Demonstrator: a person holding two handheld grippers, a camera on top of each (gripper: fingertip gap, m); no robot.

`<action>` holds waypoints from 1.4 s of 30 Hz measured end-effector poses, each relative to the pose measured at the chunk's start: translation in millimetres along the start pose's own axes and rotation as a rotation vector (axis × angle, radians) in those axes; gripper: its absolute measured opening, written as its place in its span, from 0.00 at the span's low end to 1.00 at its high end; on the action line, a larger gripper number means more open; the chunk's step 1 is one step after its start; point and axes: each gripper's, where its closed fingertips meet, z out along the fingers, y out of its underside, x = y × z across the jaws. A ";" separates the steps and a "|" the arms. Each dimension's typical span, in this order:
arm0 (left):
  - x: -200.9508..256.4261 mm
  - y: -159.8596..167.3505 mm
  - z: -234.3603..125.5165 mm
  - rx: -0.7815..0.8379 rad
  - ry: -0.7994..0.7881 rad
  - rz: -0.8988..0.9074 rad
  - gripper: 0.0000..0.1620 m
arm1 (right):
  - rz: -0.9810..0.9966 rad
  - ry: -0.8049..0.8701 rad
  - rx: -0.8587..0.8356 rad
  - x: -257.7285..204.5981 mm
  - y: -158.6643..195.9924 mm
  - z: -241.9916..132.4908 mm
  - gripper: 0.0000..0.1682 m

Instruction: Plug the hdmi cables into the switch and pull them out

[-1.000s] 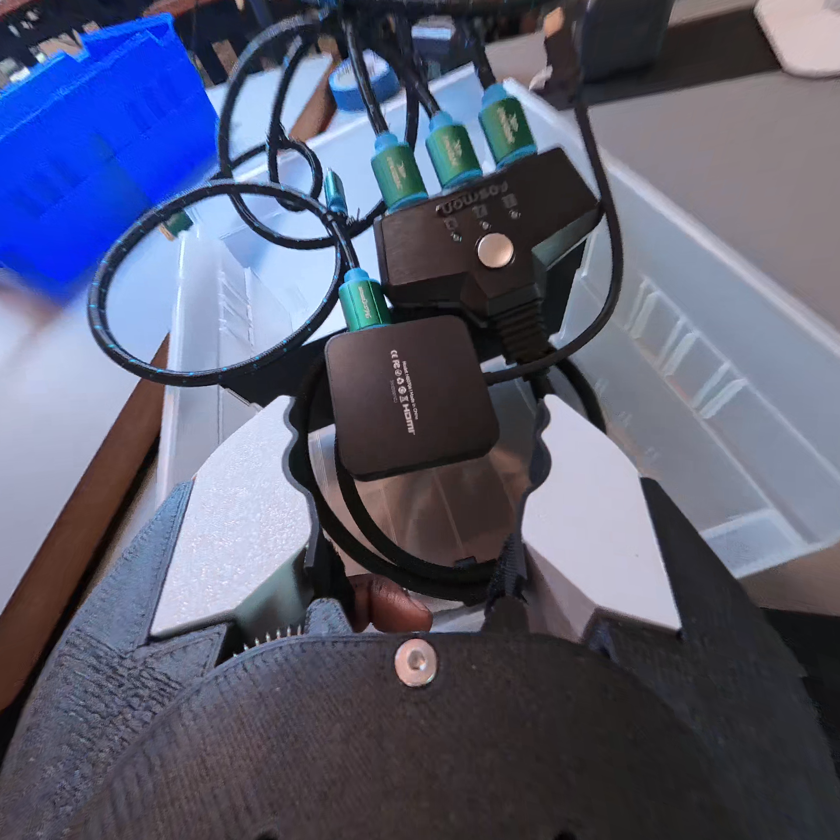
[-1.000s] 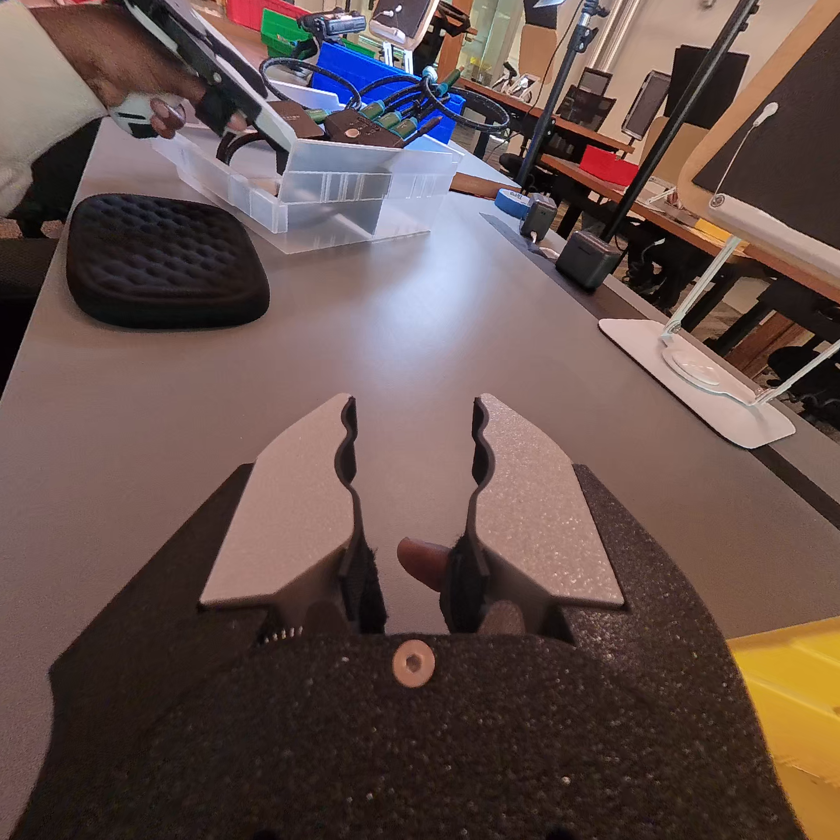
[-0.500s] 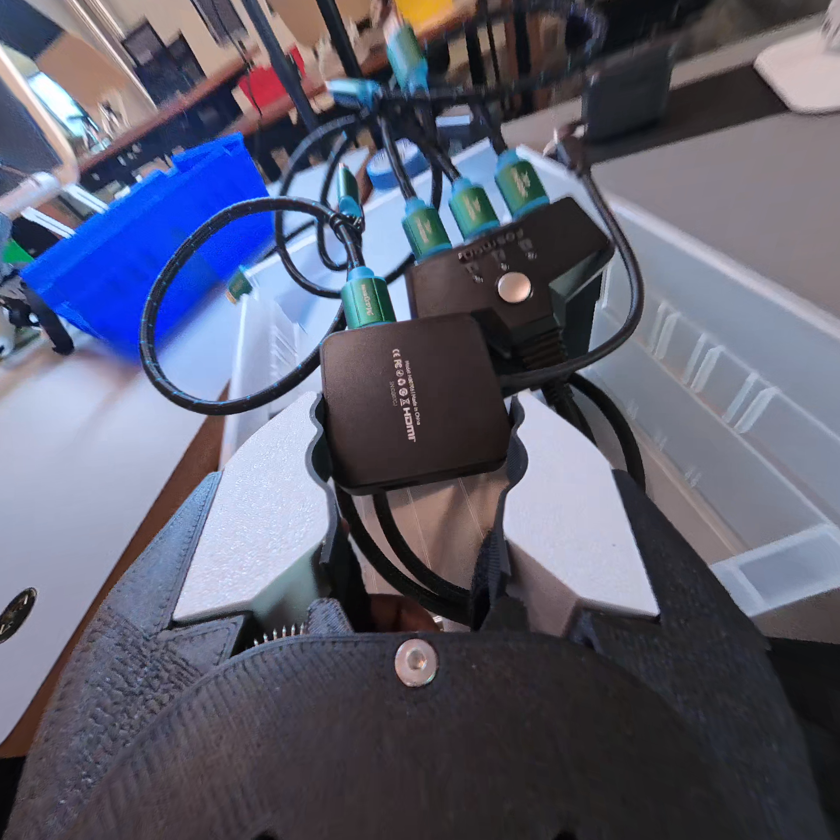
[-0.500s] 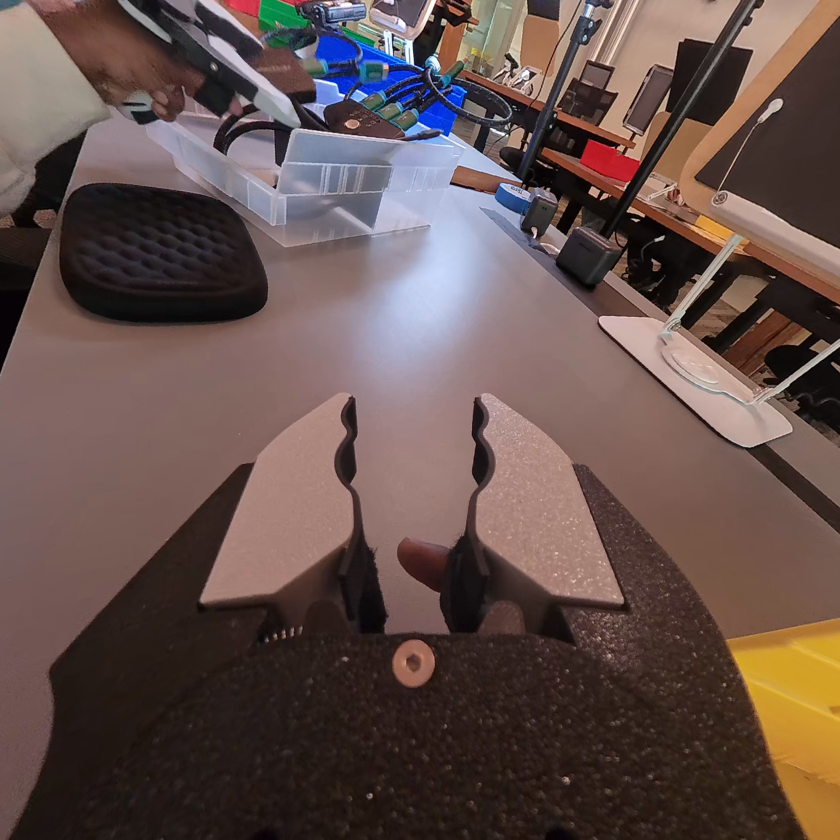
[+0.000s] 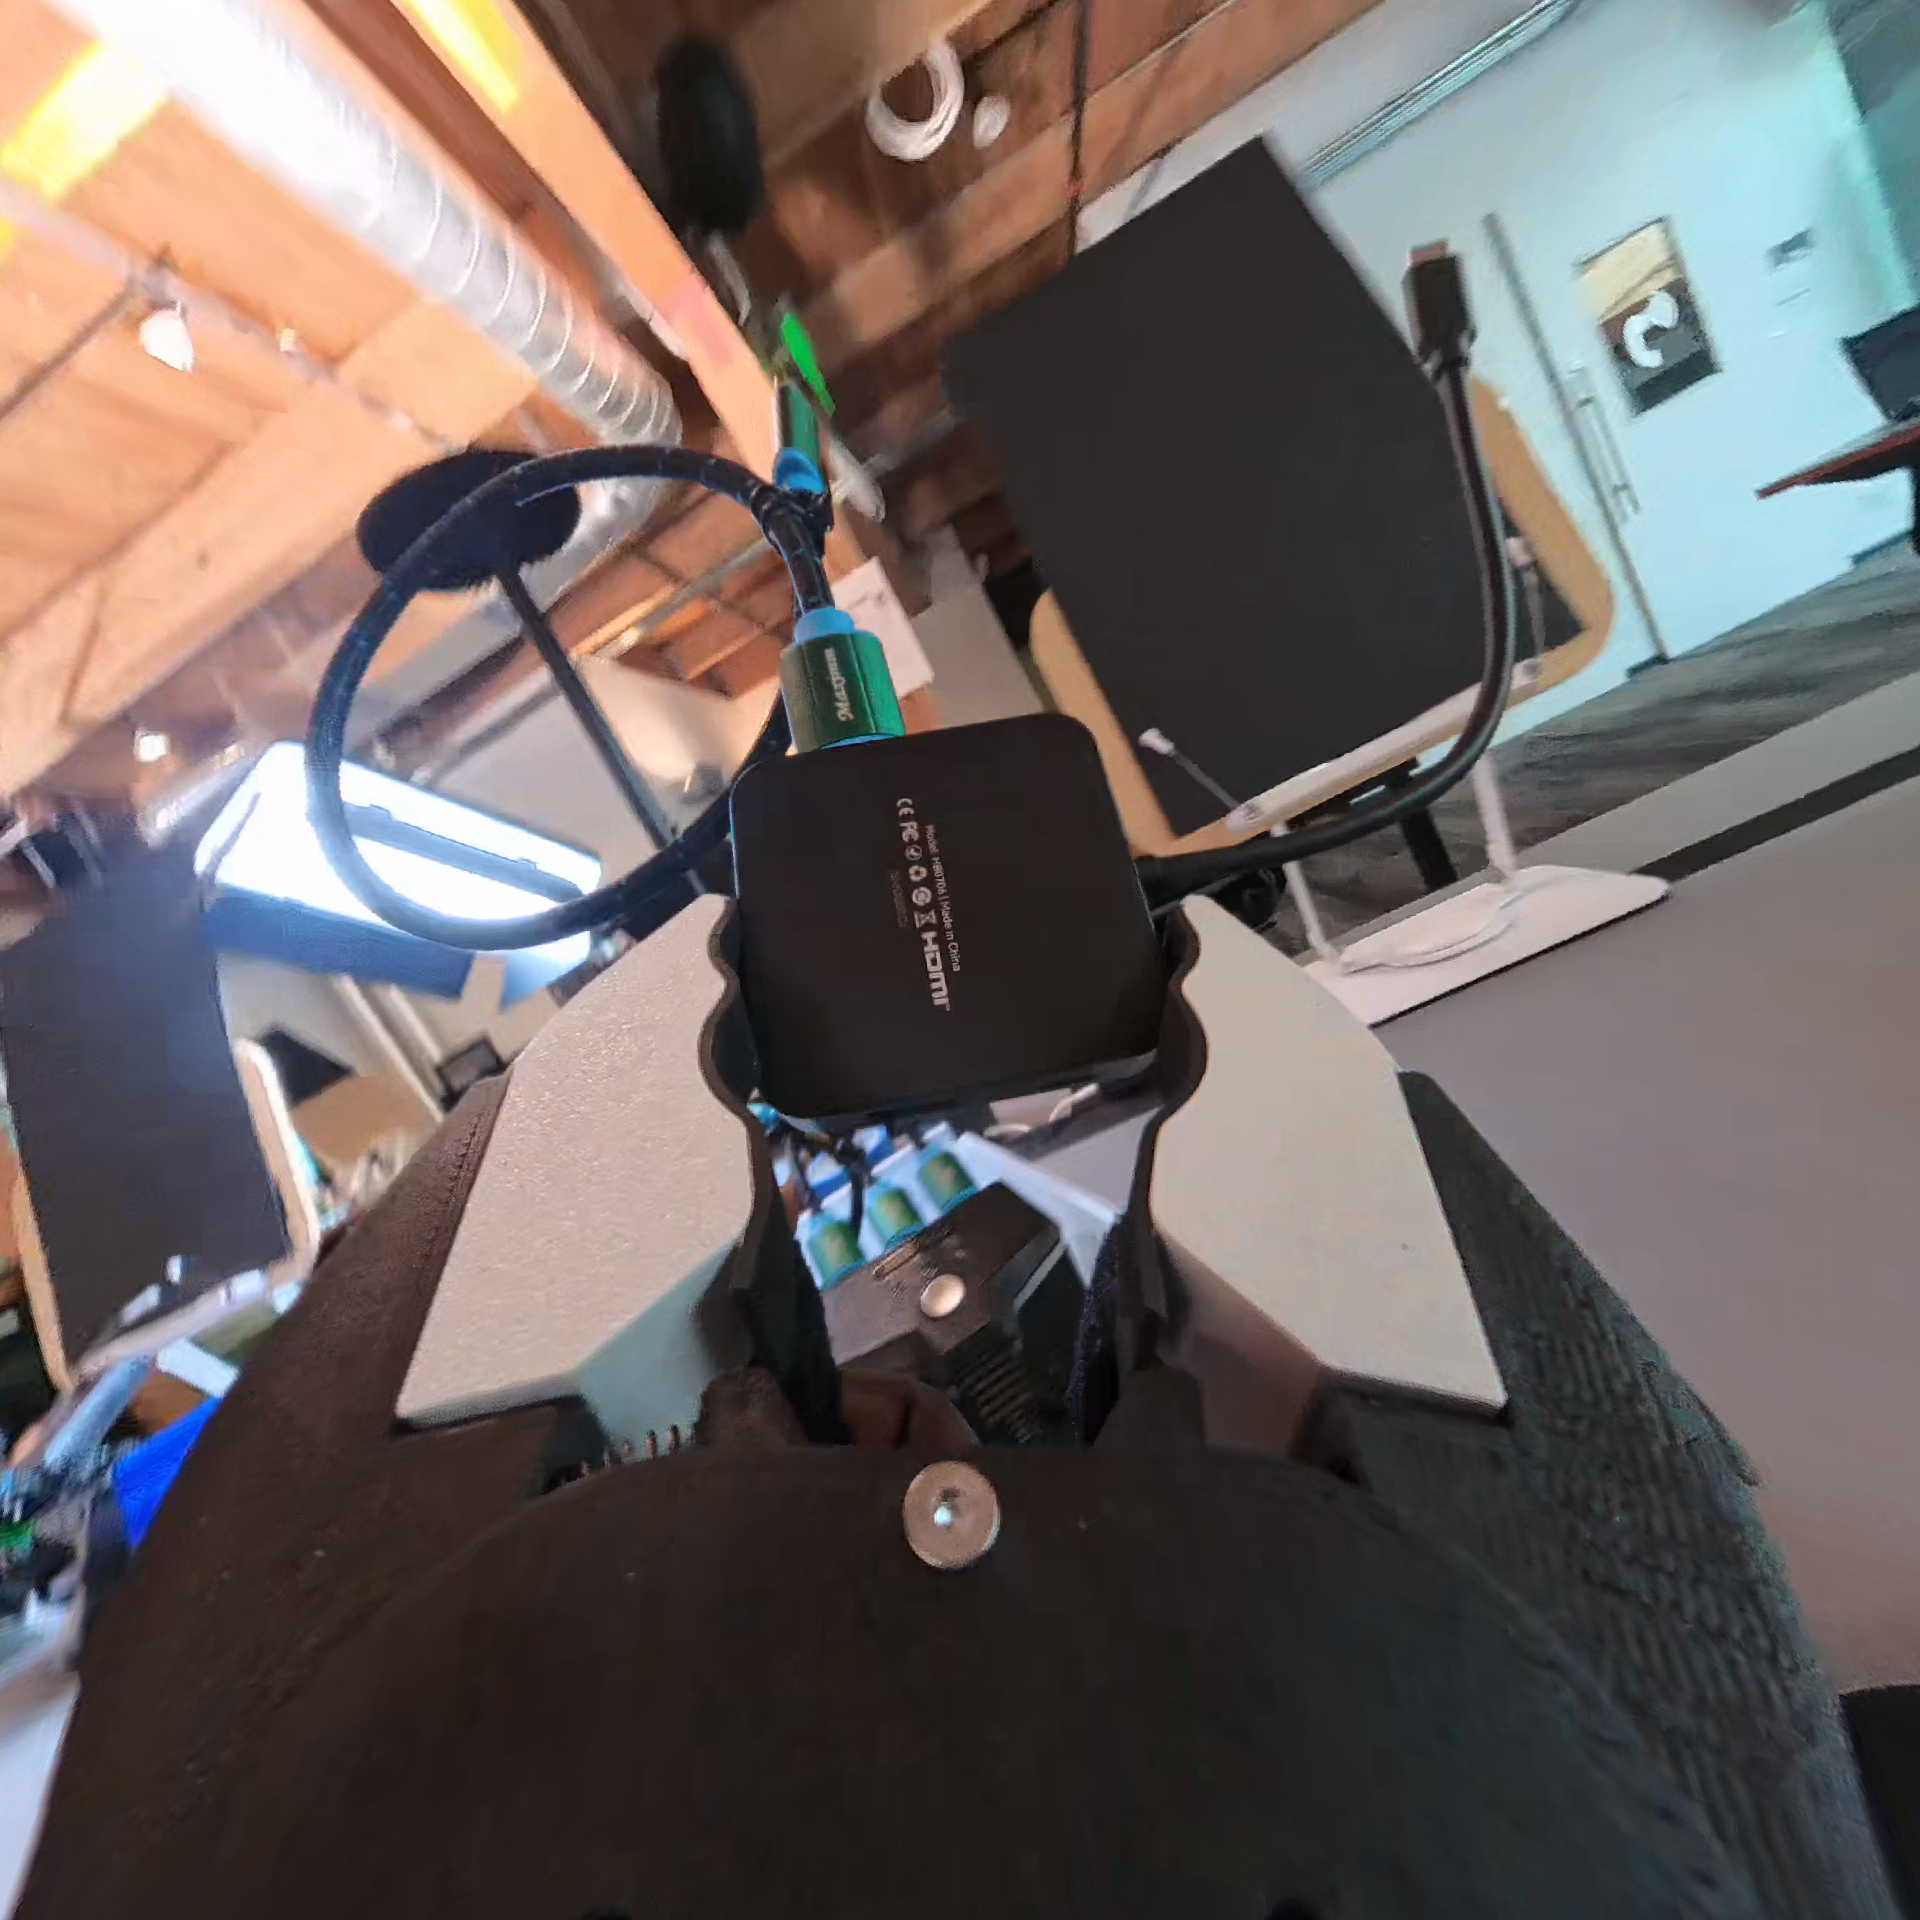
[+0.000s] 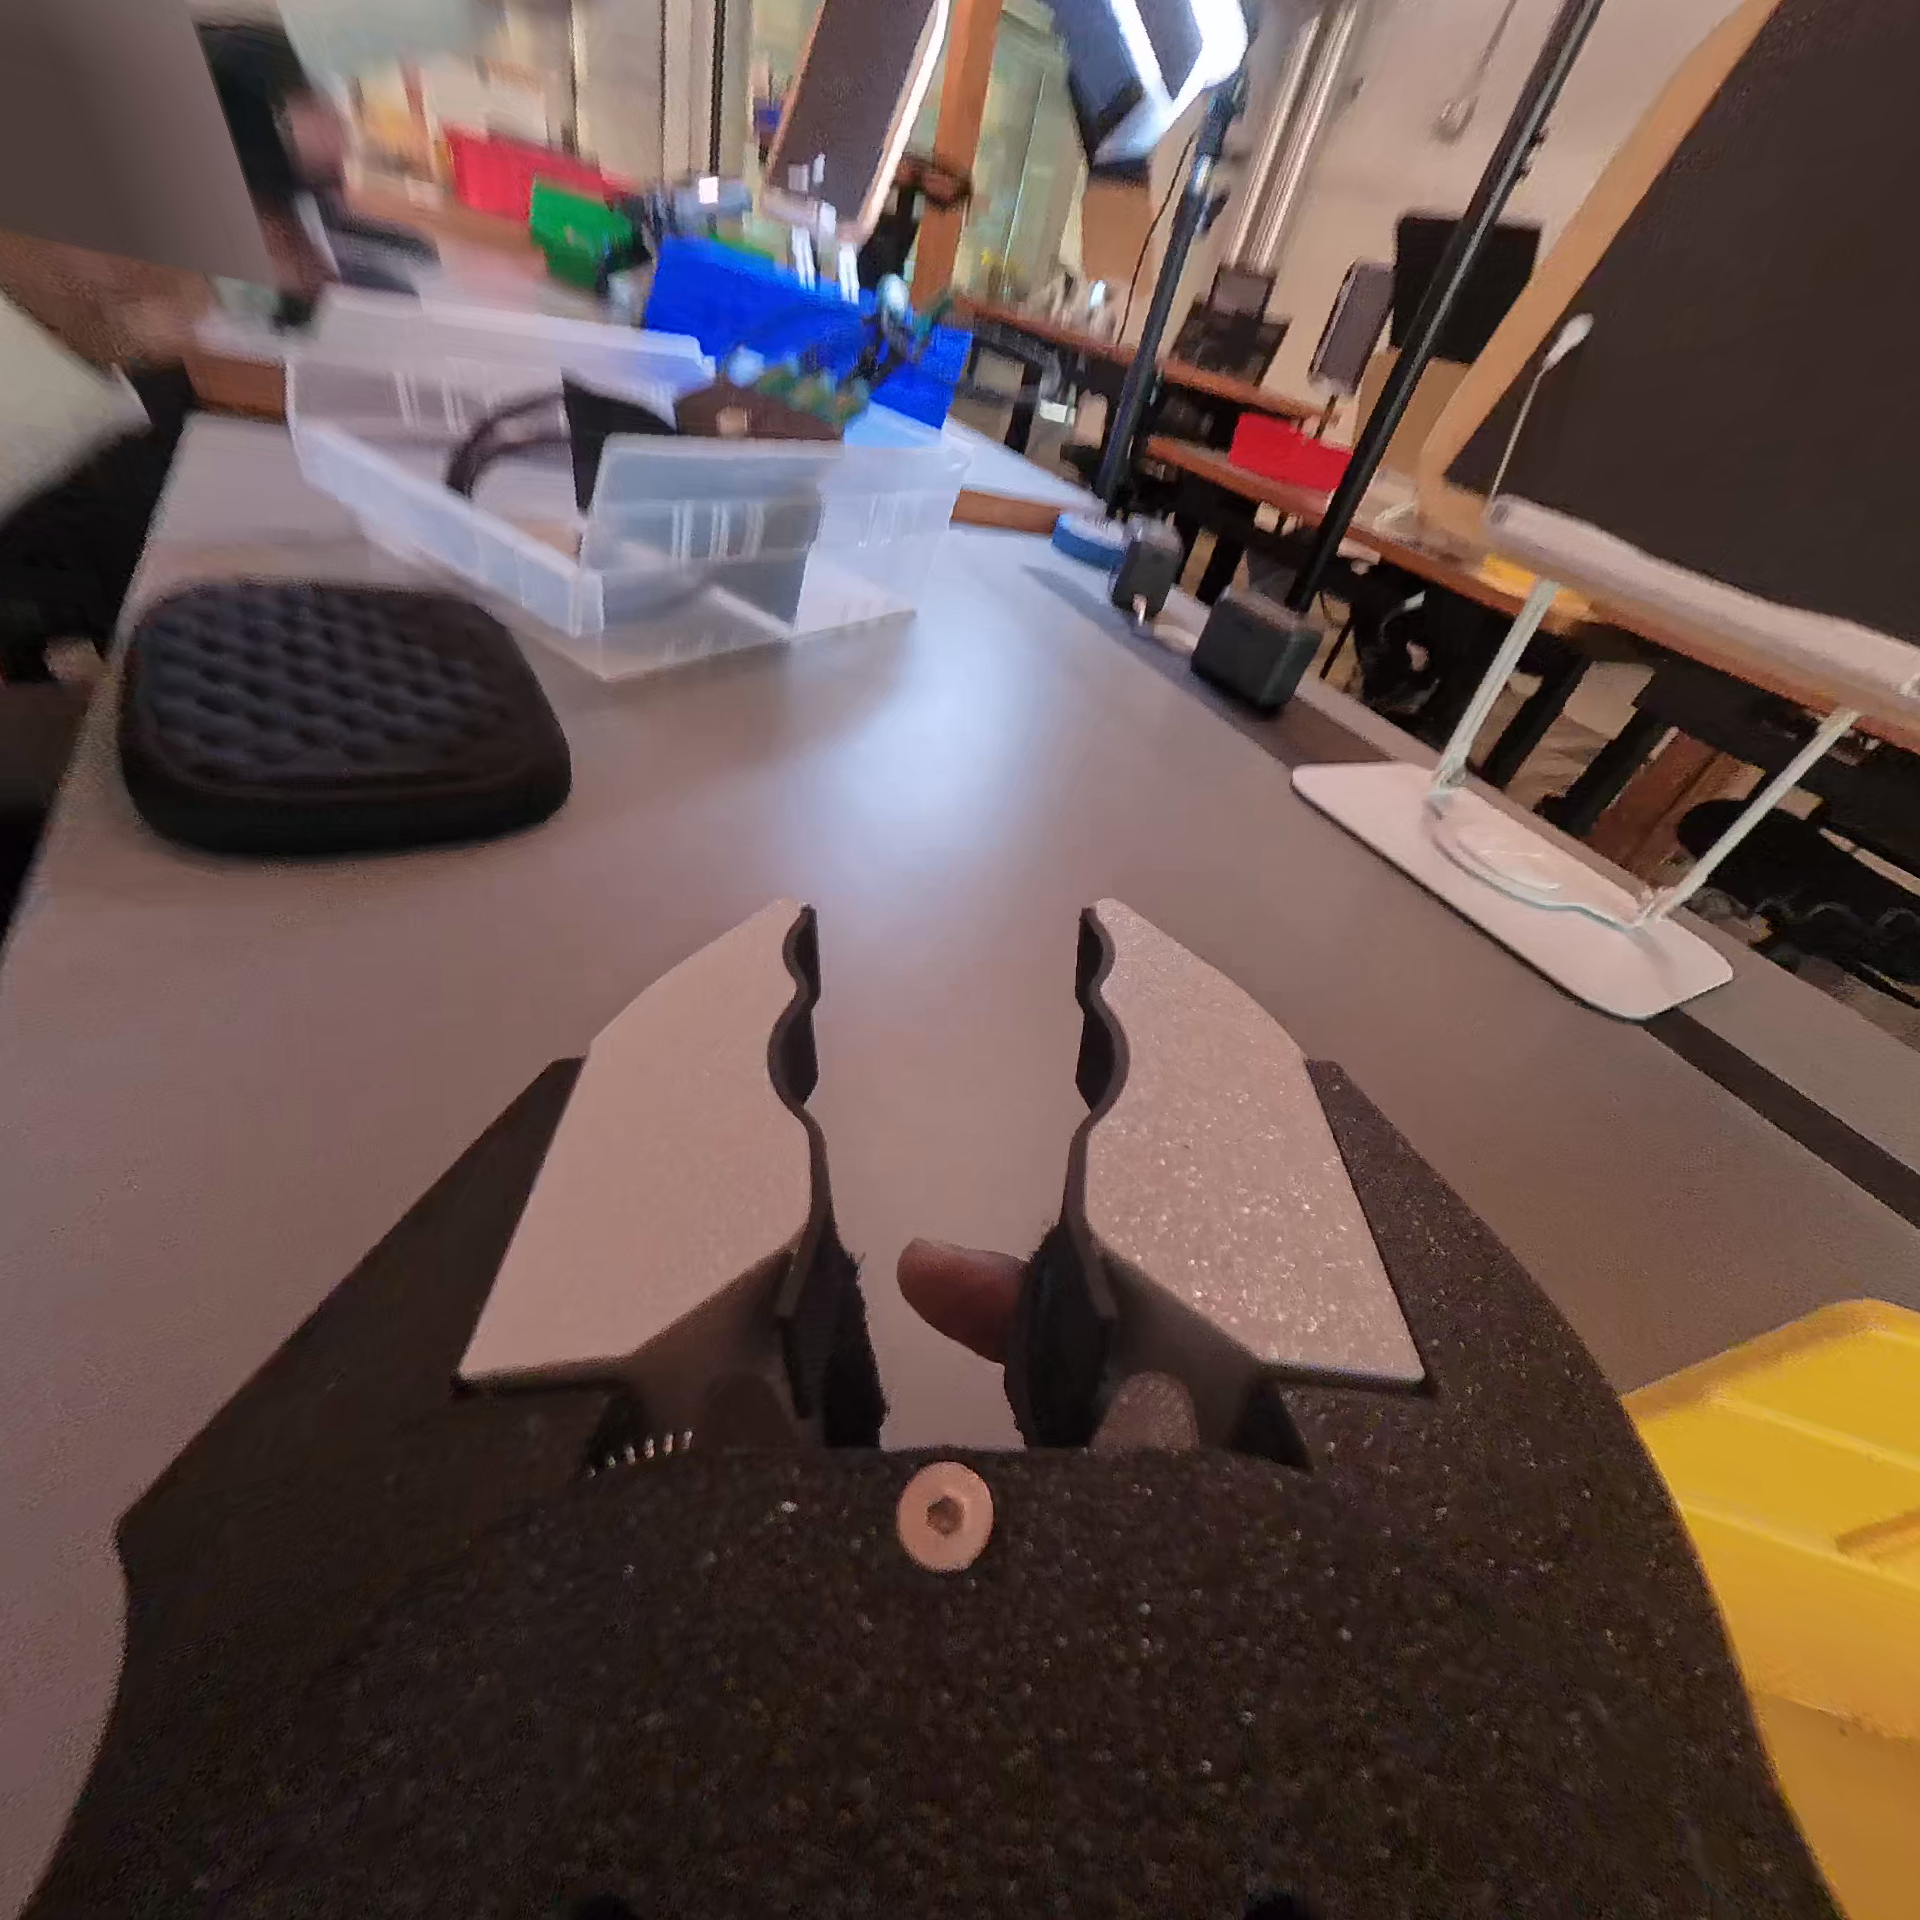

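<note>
Grey bench [image 6: 935,727] lies mostly bare. Left tool [image 5: 951,997] clamps the switch [image 5: 940,925] at frame centre, one green-plugged cable [image 5: 831,686] already seated; right tool [image 6: 943,997] gapes empty. Unplugging remains.

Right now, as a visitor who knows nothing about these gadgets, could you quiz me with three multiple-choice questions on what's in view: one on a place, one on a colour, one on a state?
1. Where is the black cushion?
A. on the grey table
B. in the clear bin
C. on the yellow bin

2. What colour is the plug in the square black box?
A. red
B. green
C. white

3. How is the right gripper?
A. clamped on a cable
B. open and empty
C. holding the cushion

Answers: 1 A, it lies flat on the tabletop; 2 B, its shell is green; 3 B, its jaws stand apart over bare table.
</note>
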 end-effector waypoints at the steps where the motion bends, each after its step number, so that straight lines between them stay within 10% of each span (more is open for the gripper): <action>1: 13.1 -3.6 1.3 0.014 0.016 0.046 0.47 | 0.029 -0.015 0.061 -1.5 -10.2 -3.9 0.28; 6: 86.1 5.3 10.8 -0.038 0.144 0.331 0.47 | 0.165 -0.259 0.556 -38.0 -98.6 -40.8 0.15; 17: 214.1 -31.1 -10.1 0.190 0.473 0.394 0.47 | 0.751 -0.205 0.396 -32.5 -101.5 42.1 0.20; 21: 225.9 -36.2 -18.3 0.233 0.557 0.332 0.47 | 0.804 -0.282 0.410 -35.2 -101.7 43.5 0.08; 26: 232.8 -41.4 -30.4 0.200 0.818 -0.049 0.47 | 0.815 -0.337 0.475 -37.1 -103.7 36.2 0.07; 33: 204.6 -52.6 -31.6 0.070 1.132 -1.133 0.42 | 0.820 -0.399 0.508 -42.3 -106.5 33.8 0.07; 38: 223.0 -46.4 -41.3 0.022 1.206 -1.129 0.10 | 0.797 -0.373 0.479 -48.5 -98.3 43.5 0.07; 42: 221.5 -51.0 -43.2 0.052 1.215 -1.164 0.09 | 0.769 -0.383 0.523 -49.5 -101.8 39.1 0.07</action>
